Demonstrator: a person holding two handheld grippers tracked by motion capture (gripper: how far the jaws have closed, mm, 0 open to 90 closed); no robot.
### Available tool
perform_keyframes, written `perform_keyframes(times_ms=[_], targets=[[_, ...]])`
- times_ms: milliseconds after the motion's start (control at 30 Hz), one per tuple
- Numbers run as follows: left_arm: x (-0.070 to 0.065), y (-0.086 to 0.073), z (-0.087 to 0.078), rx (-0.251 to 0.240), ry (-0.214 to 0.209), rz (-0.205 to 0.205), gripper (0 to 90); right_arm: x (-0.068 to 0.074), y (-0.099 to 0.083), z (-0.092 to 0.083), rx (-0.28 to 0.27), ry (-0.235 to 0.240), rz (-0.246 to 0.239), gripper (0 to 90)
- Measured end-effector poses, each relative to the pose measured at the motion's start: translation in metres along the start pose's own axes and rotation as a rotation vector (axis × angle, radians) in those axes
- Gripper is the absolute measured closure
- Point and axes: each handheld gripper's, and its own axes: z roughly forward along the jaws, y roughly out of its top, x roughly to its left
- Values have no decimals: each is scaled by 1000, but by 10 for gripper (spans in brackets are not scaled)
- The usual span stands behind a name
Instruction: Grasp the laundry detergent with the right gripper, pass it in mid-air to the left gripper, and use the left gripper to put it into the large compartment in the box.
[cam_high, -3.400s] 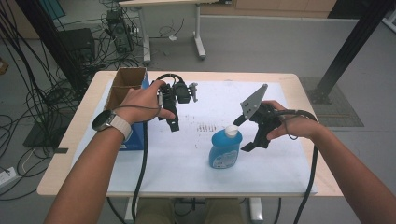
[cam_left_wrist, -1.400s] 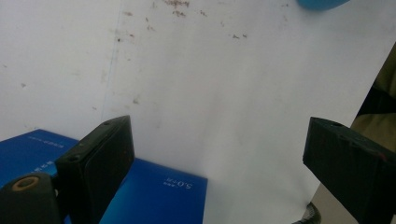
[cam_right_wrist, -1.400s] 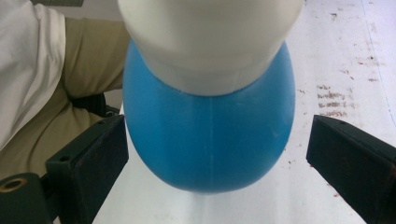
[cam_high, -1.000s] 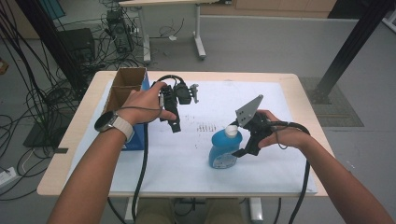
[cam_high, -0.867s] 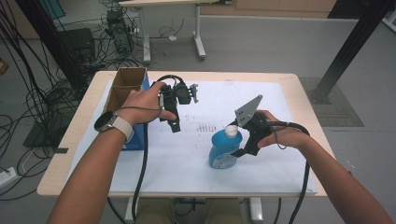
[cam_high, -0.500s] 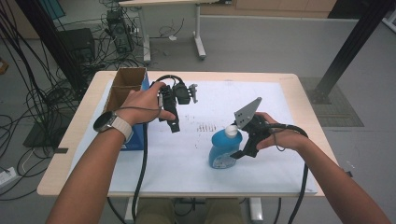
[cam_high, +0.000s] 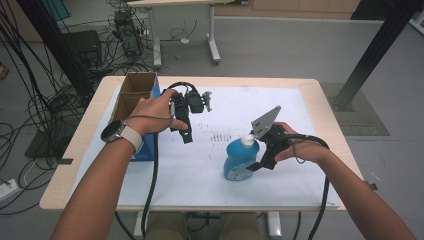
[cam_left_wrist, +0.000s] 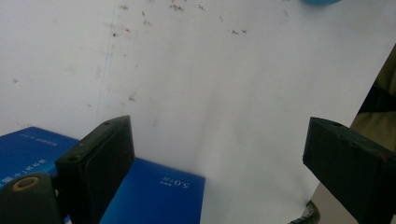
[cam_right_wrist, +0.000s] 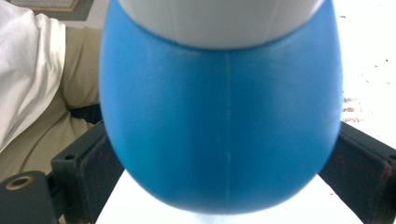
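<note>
Right gripper view: the blue bottle (cam_right_wrist: 219, 116) sits between the two black jaws, one at each flank, so the right gripper (cam_right_wrist: 224, 172) has closed in on the widest part of the body, prob. for a firm, centred hold. Pads look touching or v. nearly so; I can't tell for sure if they press yet.

High view: bottle (cam_high: 241, 159) stands upright on the white sheet (cam_high: 200, 170), right of centre, nearer the person's edge of the table (cam_high: 65, 195). Right gripper (cam_high: 256, 162) comes at it from the side, low on the body, likely so the bottle stays vertical and nothing spills.

Left gripper (cam_high: 186, 135) is held above the sheet near the brown cardboard box (cam_high: 134, 90), well apart from the bottle, jaws wide apart w/ nothing between them; the left gripper view shows bare sheet in the gap and a blue box (cam_left_wrist: 154, 196) at the lower left. Looks parked out of the way, ready to help later.

Bottle: rounded, squat, bright blue plastic w/ a faint vertical mould seam down the middle, white cap (cam_high: 247, 140) on top. No label seen on the sides that face the cameras.
</note>
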Motion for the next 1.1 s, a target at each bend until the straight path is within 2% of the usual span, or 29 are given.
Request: perform_keyframes(times_ms=[1100], targets=[[1, -2, 2, -4, -2, -8, 94, -2, -1, 6, -38, 17, -15, 158]])
